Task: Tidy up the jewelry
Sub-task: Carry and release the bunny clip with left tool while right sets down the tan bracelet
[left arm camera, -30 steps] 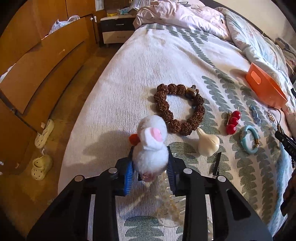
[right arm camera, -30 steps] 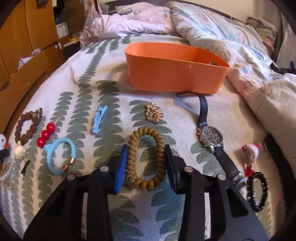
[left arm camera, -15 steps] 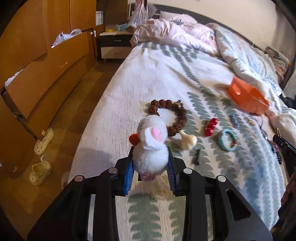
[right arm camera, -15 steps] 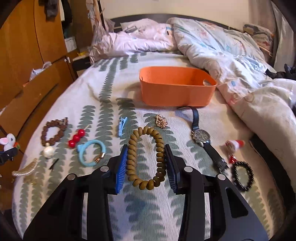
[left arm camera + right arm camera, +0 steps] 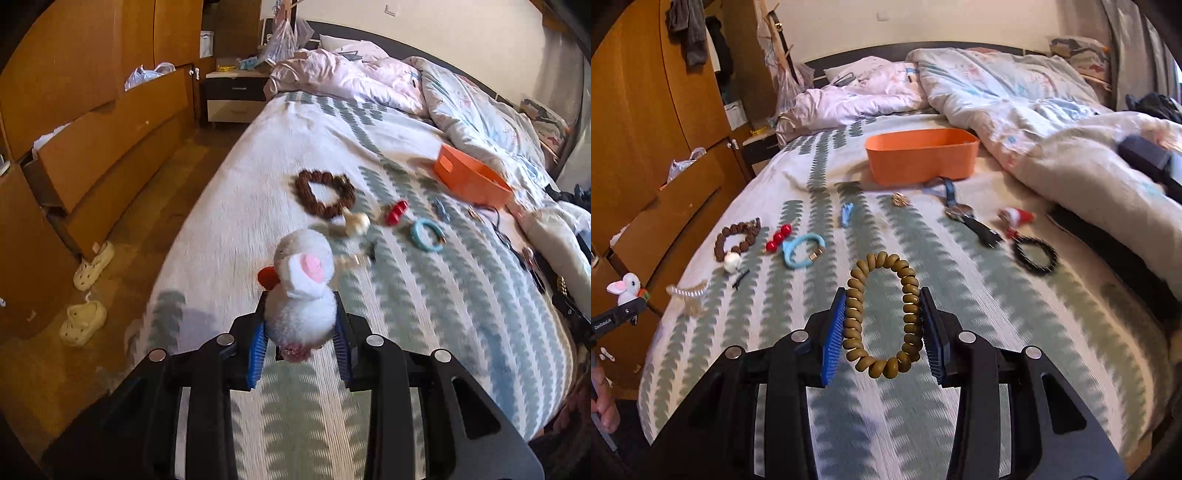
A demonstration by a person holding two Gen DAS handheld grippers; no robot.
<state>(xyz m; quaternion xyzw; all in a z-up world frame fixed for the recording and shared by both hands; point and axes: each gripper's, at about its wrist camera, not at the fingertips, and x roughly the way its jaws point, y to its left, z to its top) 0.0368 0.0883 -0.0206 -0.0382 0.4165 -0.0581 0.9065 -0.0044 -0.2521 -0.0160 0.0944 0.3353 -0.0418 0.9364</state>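
My left gripper [image 5: 300, 334] is shut on a white plush rabbit charm [image 5: 303, 284] with a pink ear and an orange bit, held above the near left part of the bed. That rabbit [image 5: 626, 288] also shows at the left edge of the right wrist view. My right gripper [image 5: 882, 326] is shut on an olive spiral hair tie [image 5: 882, 314], lifted over the bedspread. An orange bin [image 5: 921, 158] stands far up the bed [image 5: 465, 181]. On the leaf-patterned cover lie a brown bead bracelet [image 5: 325, 192], red beads [image 5: 778, 236], a blue hair band [image 5: 803, 249], a watch [image 5: 964, 214] and a black bead bracelet [image 5: 1036, 254].
A rumpled duvet [image 5: 1015, 96] covers the far and right side of the bed. Wooden drawers [image 5: 92, 140] and a nightstand [image 5: 236, 96] stand left, with cream clogs [image 5: 83, 321] on the floor. A blue clip [image 5: 846, 214], gold brooch [image 5: 901, 199], pearl strand [image 5: 689, 291] and red-white charm [image 5: 1015, 216] lie on the cover.
Both grippers have drawn back and risen from the bedspread, each still holding its item. The jewelry and orange bin look smaller and farther; more of the room shows.
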